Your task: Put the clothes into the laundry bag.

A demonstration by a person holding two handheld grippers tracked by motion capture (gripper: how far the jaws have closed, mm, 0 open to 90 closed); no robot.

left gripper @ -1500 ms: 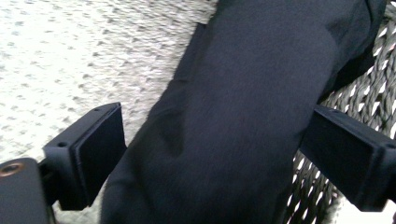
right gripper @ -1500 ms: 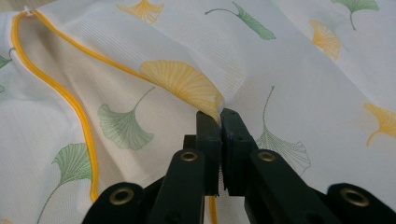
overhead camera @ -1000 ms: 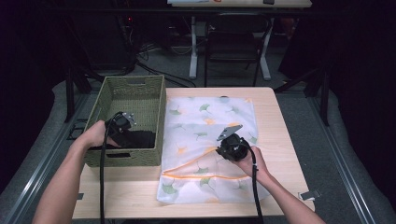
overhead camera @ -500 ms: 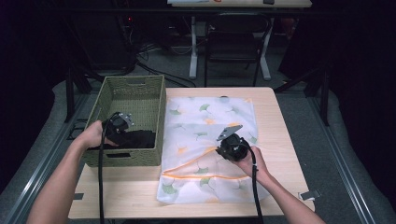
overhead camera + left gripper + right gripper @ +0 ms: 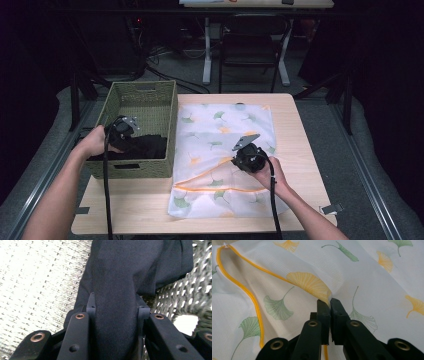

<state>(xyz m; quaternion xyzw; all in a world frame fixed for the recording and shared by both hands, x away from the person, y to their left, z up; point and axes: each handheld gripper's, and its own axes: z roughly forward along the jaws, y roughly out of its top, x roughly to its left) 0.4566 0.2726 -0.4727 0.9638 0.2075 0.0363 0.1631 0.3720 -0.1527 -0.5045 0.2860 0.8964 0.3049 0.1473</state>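
Left claw (image 5: 115, 312) gripping dark cloth (image 5: 125, 272), likely in basket (image 5: 150, 100)

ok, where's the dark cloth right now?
In the high view the dark cloth lies in the woven basket on the table's left side, beside the leaf-print bag. The left gripper is shut on it.
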